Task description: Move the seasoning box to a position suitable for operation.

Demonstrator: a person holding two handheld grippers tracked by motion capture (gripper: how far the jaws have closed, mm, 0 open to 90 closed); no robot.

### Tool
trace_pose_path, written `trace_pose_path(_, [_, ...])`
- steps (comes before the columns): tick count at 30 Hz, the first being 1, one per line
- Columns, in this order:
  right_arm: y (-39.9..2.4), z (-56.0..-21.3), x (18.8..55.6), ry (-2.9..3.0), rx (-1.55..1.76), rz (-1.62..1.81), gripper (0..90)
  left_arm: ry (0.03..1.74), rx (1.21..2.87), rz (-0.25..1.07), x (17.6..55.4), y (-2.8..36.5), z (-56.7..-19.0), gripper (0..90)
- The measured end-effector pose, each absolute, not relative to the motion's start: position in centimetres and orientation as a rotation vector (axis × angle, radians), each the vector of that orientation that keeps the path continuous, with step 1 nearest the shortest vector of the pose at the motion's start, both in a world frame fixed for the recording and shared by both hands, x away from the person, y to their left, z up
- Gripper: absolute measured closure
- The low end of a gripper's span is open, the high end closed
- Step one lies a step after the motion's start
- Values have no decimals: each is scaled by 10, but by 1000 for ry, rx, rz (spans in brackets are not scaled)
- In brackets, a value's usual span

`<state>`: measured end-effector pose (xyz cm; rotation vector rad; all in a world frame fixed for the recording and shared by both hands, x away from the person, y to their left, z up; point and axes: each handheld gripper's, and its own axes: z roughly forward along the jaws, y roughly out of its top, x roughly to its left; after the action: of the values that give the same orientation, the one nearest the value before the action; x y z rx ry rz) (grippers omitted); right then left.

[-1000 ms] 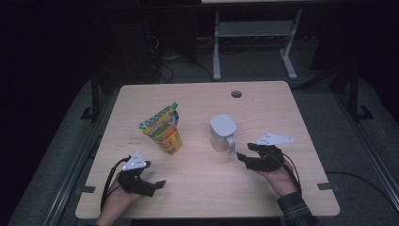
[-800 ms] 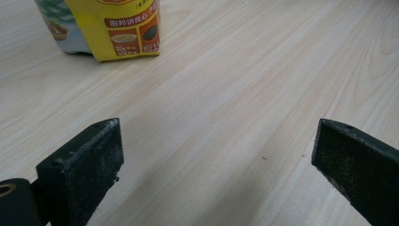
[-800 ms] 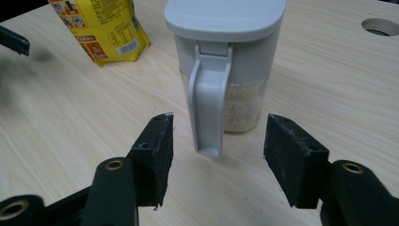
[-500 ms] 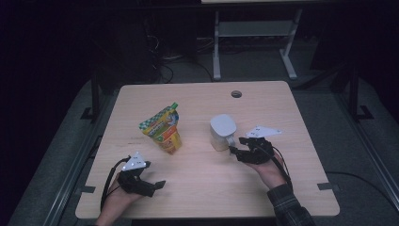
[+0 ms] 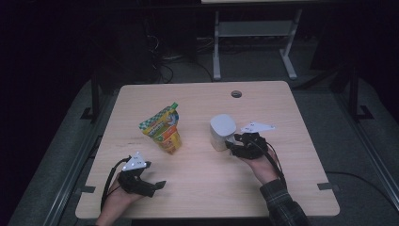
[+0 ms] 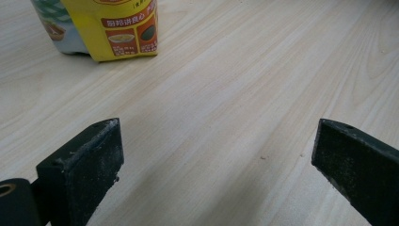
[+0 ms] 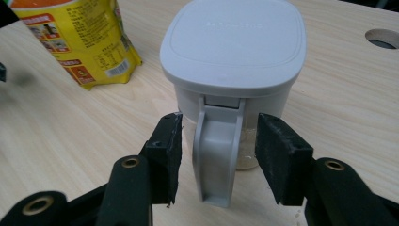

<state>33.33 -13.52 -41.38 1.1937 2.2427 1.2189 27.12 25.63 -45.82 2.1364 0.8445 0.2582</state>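
right gripper (image 5: 234, 146) has slid in to the grey-lidded jug (image 5: 222, 132), centre-right of the high view | jaws have just been narrowing, handle (image 7: 218, 155) between them, not yet pinched | left gripper (image 5: 157, 185), lower left, gapes idle | grasp looks imminent

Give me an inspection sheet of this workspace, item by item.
Surface: light wooden table, a round hole near its far edge.
Job's things: grey lidded jug, upright, handle between the right gripper's jaws; small gaps on both sides.
Clutter: yellow snack bag, standing left of the jug, apart from it.
Grippers: right gripper, jaws just closing around the handle, pads not yet pressing; left gripper, open, nothing between its jaws.
Cables: one trails from each gripper; a tangle on the floor behind the table.
Surroundings: dark room, metal stand beyond the table.
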Motion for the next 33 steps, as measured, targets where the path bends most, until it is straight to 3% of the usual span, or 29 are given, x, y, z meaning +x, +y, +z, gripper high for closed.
trace_pose_path(15, [-132, -416, 335, 2216, 1184, 1189, 641, 848, 2129, 254, 271, 256, -458, 21])
trace_pose_path(33, [-136, -419, 342, 2219, 1168, 1193, 684, 841, 2138, 253, 271, 256, -458, 22])
